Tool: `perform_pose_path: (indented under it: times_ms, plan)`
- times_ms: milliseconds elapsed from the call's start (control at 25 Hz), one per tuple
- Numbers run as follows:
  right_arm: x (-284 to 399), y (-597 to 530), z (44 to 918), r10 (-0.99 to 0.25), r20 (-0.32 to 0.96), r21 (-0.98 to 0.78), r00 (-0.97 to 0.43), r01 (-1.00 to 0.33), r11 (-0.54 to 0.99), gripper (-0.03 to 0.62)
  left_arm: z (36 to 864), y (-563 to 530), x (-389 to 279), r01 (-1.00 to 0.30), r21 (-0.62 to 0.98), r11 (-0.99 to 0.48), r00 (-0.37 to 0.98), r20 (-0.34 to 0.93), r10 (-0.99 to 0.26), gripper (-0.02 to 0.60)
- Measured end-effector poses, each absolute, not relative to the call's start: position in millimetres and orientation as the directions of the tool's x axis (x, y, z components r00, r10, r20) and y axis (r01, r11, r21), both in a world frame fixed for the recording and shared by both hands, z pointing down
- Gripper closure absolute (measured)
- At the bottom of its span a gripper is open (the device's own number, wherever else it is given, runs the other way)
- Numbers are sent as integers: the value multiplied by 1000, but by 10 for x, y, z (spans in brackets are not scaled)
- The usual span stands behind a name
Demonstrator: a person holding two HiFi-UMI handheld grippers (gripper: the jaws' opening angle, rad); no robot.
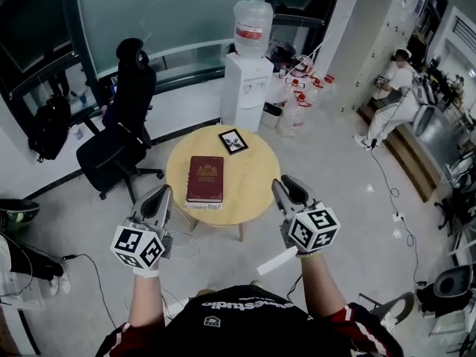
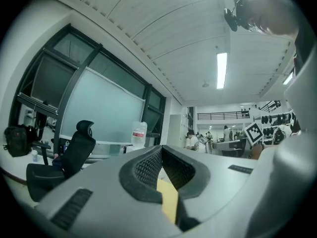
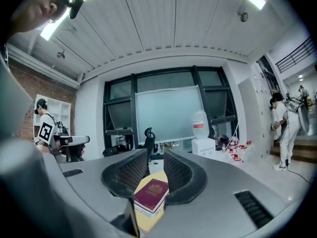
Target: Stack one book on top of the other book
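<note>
Overhead, the head view shows a round wooden tabletop [image 1: 249, 181] with a red book [image 1: 204, 178] left of centre. It seems to rest on a second book [image 1: 196, 204], whose pale edge shows at 6 o'clock. A small framed picture [image 1: 233, 140] lies at 1 o'clock.

The left claw [image 1: 165, 192] hovers by the rim at 8 o'clock, the right claw [image 1: 279, 184] at 4. The stack sits near the 6 o'clock rim, so a careless forward swing could shove it off. Bare wood lies at 3 o'clock.

Left gripper view: the left claw [image 2: 160, 150] is closed and empty.

Right gripper view: the right claw [image 3: 156, 153] is partly apart and empty, with the red book [image 3: 151, 192] well beyond it.
</note>
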State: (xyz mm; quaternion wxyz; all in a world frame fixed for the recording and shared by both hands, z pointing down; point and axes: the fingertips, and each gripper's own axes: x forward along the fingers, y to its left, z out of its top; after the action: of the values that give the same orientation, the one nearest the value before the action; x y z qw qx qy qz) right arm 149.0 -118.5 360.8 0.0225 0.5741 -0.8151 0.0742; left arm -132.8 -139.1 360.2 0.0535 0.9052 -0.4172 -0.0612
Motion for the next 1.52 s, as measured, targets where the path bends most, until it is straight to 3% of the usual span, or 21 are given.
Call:
perform_pose_path:
  times_ms: [760, 1520]
  plan:
    - [2164, -1017, 3134, -941, 83, -64, -327, -944, 323, 565, 3125, -1227, -361, -720, 124, -682, 677, -86, -731, 565]
    - [2230, -982, 3105, -933, 64, -53, -354, -935, 351, 566, 3315, -1223, -267, -747, 154, -647, 647, -53, -760, 565]
